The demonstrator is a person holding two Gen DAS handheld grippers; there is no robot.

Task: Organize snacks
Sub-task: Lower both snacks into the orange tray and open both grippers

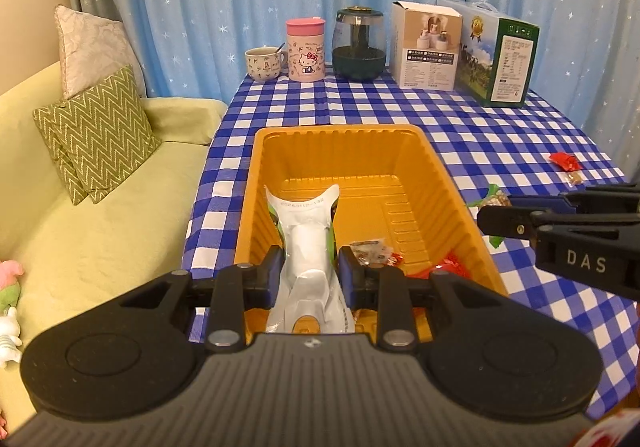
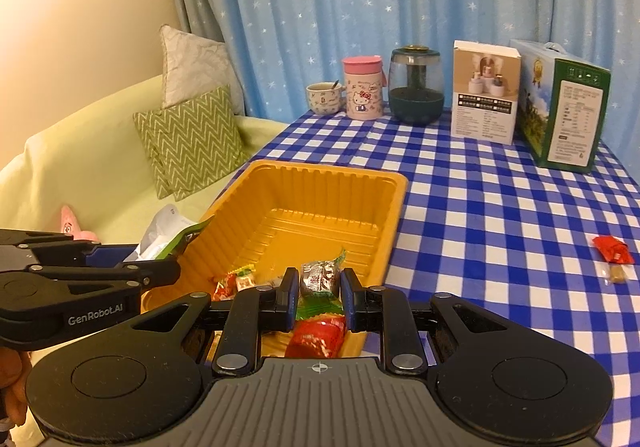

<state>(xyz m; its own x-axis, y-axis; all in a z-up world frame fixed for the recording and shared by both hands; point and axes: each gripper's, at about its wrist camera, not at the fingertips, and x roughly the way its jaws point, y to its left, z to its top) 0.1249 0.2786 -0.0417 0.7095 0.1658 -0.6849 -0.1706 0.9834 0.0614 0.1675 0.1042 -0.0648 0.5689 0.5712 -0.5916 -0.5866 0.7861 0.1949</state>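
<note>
An orange plastic tray (image 1: 448, 187) sits on the blue checked tablecloth and also shows in the right wrist view (image 2: 396, 207). My left gripper (image 1: 310, 267) is shut on a white and green snack pouch (image 1: 308, 243) held over the tray's near left end; the pouch also shows in the right wrist view (image 2: 168, 235). My right gripper (image 2: 320, 287) is shut on a silver-wrapped candy with green ends (image 2: 320, 277) above the tray's near end. Several small wrapped snacks (image 2: 236, 281) lie in the tray. A red wrapped candy (image 2: 612, 249) and a small tan one (image 2: 616, 274) lie on the cloth at right.
At the table's back stand a patterned cup (image 1: 264, 63), a pink Hello Kitty mug (image 1: 306, 49), a dark glass jar (image 1: 359, 45), a white box (image 1: 428, 47) and a green box (image 1: 500, 55). A yellow-green sofa with cushions (image 1: 100, 135) lies left of the table.
</note>
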